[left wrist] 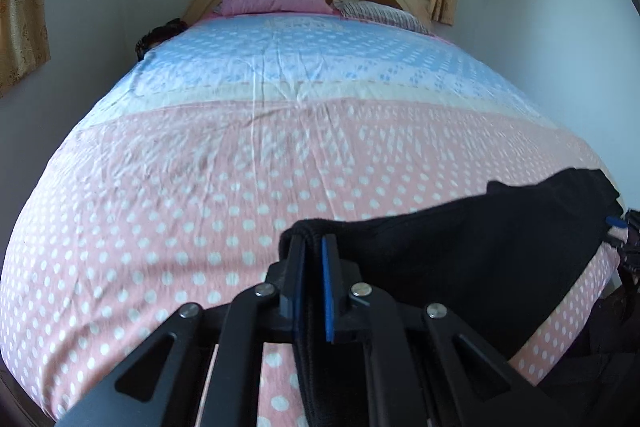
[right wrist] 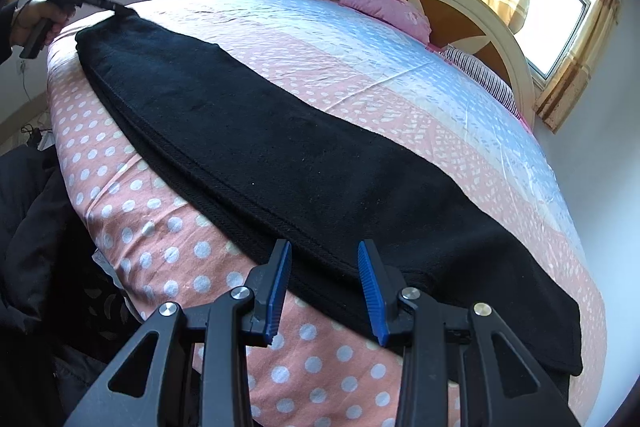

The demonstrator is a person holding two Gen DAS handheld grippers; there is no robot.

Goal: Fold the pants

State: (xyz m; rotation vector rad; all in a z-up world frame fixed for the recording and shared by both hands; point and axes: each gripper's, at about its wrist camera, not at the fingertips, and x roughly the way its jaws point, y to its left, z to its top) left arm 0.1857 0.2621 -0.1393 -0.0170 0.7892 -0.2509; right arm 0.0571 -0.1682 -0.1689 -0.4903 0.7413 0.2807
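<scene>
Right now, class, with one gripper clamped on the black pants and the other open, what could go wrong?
1. The left gripper pinches only a corner of the black pants; lifting may slip it free.
2. The right gripper stands open at the pants' near edge, so a one-sided pull could skew the fold.

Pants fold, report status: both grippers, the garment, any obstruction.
Left gripper shut on the pants at one end. Right gripper open, jaws over the near edge, nothing pinched. Pants flat along the bed edge. Nothing in the way.
</scene>
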